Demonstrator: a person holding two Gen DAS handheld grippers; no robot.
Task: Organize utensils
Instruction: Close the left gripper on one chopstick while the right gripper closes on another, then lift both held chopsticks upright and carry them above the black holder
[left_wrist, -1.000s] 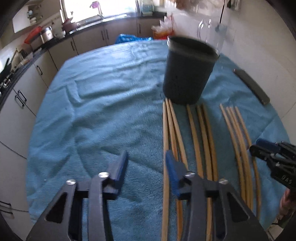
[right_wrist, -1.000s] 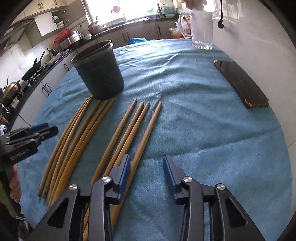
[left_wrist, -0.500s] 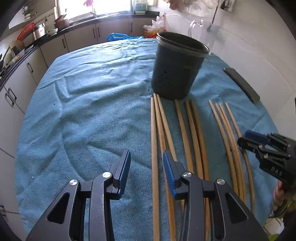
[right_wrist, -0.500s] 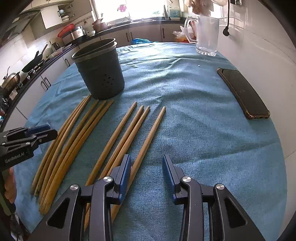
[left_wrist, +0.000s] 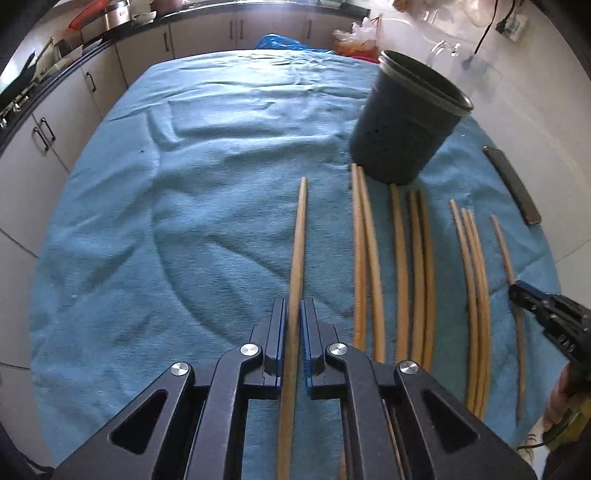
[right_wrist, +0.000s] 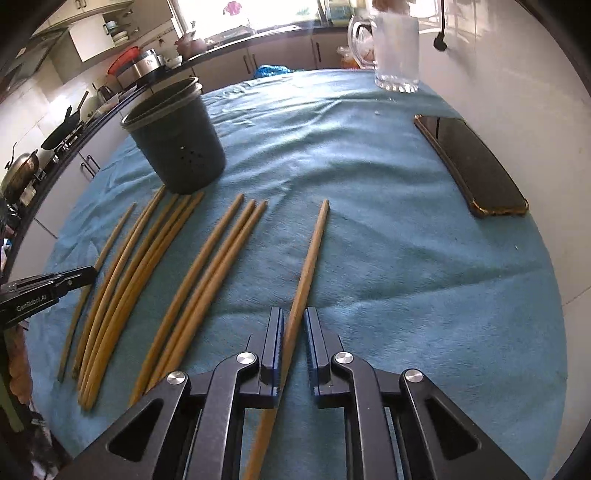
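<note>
The left claw (left_wrist: 293, 325) is clamped on a wooden chopstick (left_wrist: 297, 258): both blue-lined fingers (left_wrist: 279, 334) press against its shaft, and the stick runs straight ahead from between them, its tip over the blue towel (left_wrist: 184, 206) that covers the table. It is a long, slim, light-brown stick, round and tapering slightly toward the far end.

The right claw (right_wrist: 293, 328) has its fingers (right_wrist: 275, 338) drawn in close around a second chopstick (right_wrist: 310, 266) of the same kind. The left finger looks to touch it while a narrow gap shows on the right side, so a firm grip cannot be confirmed from this view. This stick slants away to the upper right, its tip lying well apart from the others.

To the right of the left claw, the remaining chopsticks (left_wrist: 400, 266) lie on the towel in loose groups, roughly parallel and pointing toward the dark round utensil holder (left_wrist: 402, 125). They share the same tan wood; several are visibly bowed. The holder stands upright just beyond their far tips, with a cluster of small holes in its side and a rim ring at the top.

In the right wrist view, a dark phone (right_wrist: 472, 166) lies flat on the towel near the wall, well apart from the sticks, and a clear glass pitcher (right_wrist: 395, 48) stands at the far edge of the table. Kitchen cabinets (left_wrist: 48, 122) line the background.
</note>
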